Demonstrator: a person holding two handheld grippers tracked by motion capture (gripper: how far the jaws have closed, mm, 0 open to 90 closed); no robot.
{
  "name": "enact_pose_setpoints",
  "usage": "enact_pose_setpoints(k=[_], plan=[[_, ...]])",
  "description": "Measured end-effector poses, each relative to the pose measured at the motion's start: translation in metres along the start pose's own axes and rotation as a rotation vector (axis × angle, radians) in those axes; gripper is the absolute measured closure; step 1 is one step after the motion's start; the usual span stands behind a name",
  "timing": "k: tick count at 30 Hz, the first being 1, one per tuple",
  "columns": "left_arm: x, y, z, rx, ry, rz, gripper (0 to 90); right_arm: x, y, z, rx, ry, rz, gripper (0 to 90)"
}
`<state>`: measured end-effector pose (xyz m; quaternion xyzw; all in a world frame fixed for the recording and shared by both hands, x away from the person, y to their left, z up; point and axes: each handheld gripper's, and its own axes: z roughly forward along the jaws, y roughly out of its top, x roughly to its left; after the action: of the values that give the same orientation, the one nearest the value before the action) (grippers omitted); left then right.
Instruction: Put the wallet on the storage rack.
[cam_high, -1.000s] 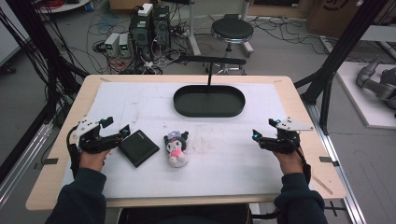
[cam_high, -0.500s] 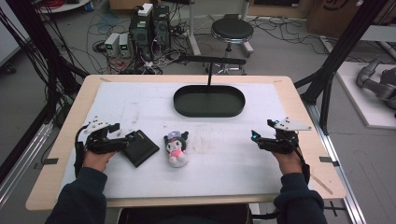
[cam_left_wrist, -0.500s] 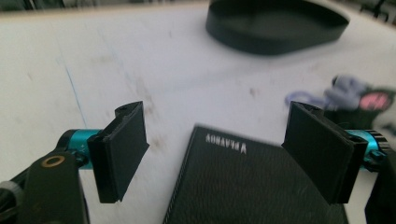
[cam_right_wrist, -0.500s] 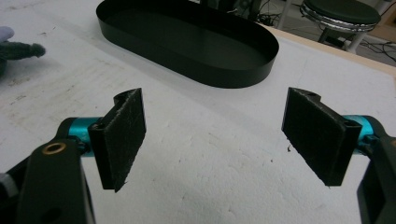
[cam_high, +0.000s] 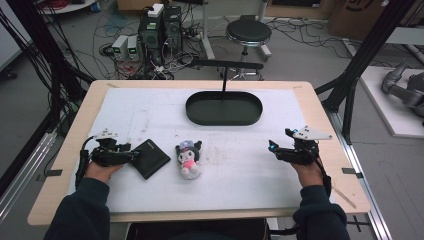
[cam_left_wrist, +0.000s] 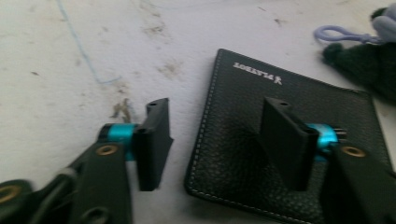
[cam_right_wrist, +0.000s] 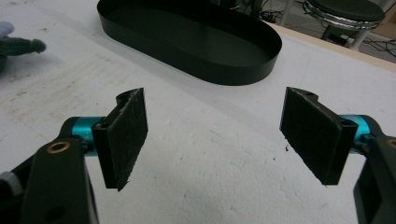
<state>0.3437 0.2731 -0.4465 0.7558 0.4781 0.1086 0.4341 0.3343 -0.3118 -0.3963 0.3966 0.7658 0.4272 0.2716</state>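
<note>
White cloth covers the wooden bench (cam_high: 320, 107), and cables and boxes crowd the floor behind it. On the cloth lies a flat black wallet (cam_high: 150, 158), close to the person's left side. It sits turned like a diamond, with one corner pointing at the left hand-held gripper (cam_high: 134, 156).

The left hand-held gripper is right at the wallet's near edge. In the left gripper view, one jaw stands over the wallet's leather (cam_left_wrist: 299, 154) and the other stands over the bare cloth beside it, so the edge of the wallet runs between them. Its jaws have just been closing and are now about half open. The pads do not press on the wallet yet, so nothing is held.

A small plush toy (cam_high: 189, 157) lies just to the right of the wallet, near but apart from it. A black oval tray (cam_high: 224, 120) sits farther back, in the middle.

The right hand-held gripper (cam_high: 274, 148) rests well apart on the far side, its jaws wide open and holding nothing. The left hand is much nearer to the wallet, so the pick-up looks like its job.
</note>
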Motion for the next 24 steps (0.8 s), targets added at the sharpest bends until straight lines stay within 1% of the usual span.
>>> enact_pose_setpoints(k=[1, 2, 4, 5, 6, 7, 8, 10, 12, 13, 14, 15, 16, 19, 21, 22, 23, 24], plan=[[0.000, 0.000, 0.000, 0.000, 0.000, 0.000, 55.8, 0.000, 0.000, 0.000, 0.001, 0.000, -0.001, 23.6], [0.000, 0.000, 0.000, 0.001, -0.005, 0.004, 55.8, 0.000, 0.000, 0.000, 0.001, 0.000, -0.001, 23.6], [0.000, 0.001, -0.001, 0.010, -0.004, -0.019, 58.4, 0.000, 0.000, 0.001, 0.008, -0.006, -0.003, 23.7], [0.000, 0.001, -0.002, 0.014, -0.004, -0.023, 61.3, 0.000, 0.000, 0.001, 0.008, -0.006, -0.003, 23.7], [0.002, 0.002, -0.004, 0.008, 0.004, -0.033, 65.7, 0.000, 0.000, 0.001, 0.010, -0.010, -0.006, 23.9], [0.002, 0.002, -0.004, 0.008, 0.004, -0.033, 69.3, 0.000, 0.000, 0.001, 0.008, -0.010, -0.003, 23.9], [0.004, 0.002, -0.007, -0.002, -0.003, -0.052, 72.8, 0.000, 0.000, 0.001, 0.006, -0.014, -0.006, 23.9], [0.004, 0.002, -0.008, -0.005, -0.004, -0.057, 74.0, -0.001, 0.000, 0.001, 0.007, -0.014, -0.007, 23.9], [0.004, 0.004, -0.010, -0.020, -0.009, -0.079, 77.3, -0.001, -0.001, 0.001, 0.010, -0.020, -0.004, 23.9], [0.004, 0.004, -0.010, -0.020, -0.009, -0.079, 78.4, -0.001, -0.001, 0.001, 0.012, -0.023, -0.003, 24.0], [0.004, 0.005, -0.012, -0.029, -0.012, -0.082, 79.2, -0.001, -0.001, 0.001, 0.012, -0.022, -0.002, 24.0], [0.004, 0.006, -0.014, -0.049, -0.017, -0.084, 79.2, -0.001, -0.001, 0.001, 0.012, -0.022, -0.002, 24.0], [0.003, 0.007, -0.016, -0.070, -0.019, -0.085, 81.1, -0.001, -0.001, 0.001, 0.014, -0.024, 0.000, 24.0], [0.000, 0.011, -0.022, -0.110, -0.013, -0.072, 82.0, -0.002, -0.001, 0.001, 0.017, -0.025, 0.007, 24.0], [0.000, 0.013, -0.027, -0.146, -0.016, -0.075, 82.2, -0.002, -0.001, 0.001, 0.017, -0.026, 0.008, 24.0], [0.002, 0.013, -0.032, -0.174, -0.025, -0.090, 82.8, -0.002, -0.002, 0.001, 0.020, -0.030, 0.004, 24.0], [0.002, 0.013, -0.032, -0.174, -0.025, -0.090, 83.0, -0.002, -0.002, 0.001, 0.020, -0.030, 0.004, 24.0], [0.005, 0.013, -0.036, -0.199, -0.030, -0.103, 83.1, -0.002, -0.002, 0.001, 0.019, -0.032, 0.005, 24.0]])
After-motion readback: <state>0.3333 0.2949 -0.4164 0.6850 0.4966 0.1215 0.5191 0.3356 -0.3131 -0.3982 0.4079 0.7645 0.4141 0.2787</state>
